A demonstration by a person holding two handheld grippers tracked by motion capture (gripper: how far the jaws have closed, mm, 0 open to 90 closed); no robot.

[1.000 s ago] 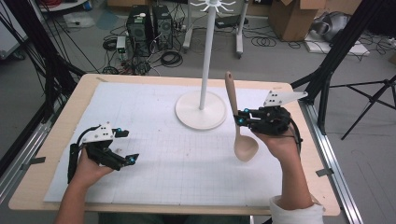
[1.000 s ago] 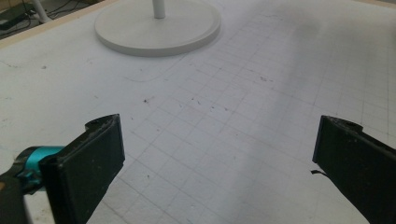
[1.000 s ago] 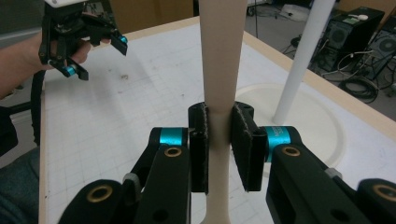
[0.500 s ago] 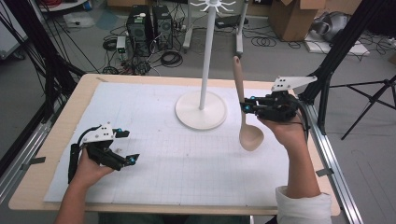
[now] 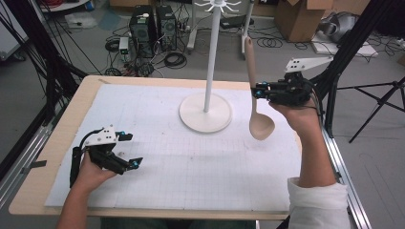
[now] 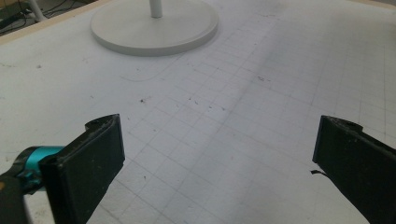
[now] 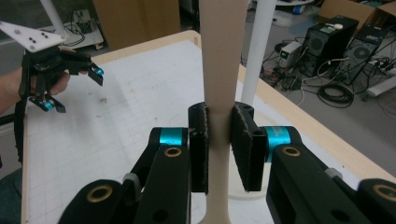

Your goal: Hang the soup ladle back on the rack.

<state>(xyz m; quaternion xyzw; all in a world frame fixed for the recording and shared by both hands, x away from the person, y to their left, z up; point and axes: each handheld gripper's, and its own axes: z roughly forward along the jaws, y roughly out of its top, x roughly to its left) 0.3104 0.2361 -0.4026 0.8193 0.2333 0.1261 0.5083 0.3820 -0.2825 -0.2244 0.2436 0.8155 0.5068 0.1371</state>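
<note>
Right hand-held gripper (image 5: 255, 91) clamps the wooden spoon (image 5: 258, 95) mid-handle, bowl hanging down beside the white stand (image 5: 210, 62) — keep it upright, steer the handle's tip toward the hooks (image 5: 218, 5), while the left hand-held gripper (image 5: 129, 150) rests open on the table (image 5: 57, 143).

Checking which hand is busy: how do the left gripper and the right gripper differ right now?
The right gripper is shut on the wooden spoon, held upright with its bowl down; the left gripper is open with nothing between its jaws. The right is raised beside the white stand; the left sits low over the gridded mat. Both are black, hand-held.
</note>
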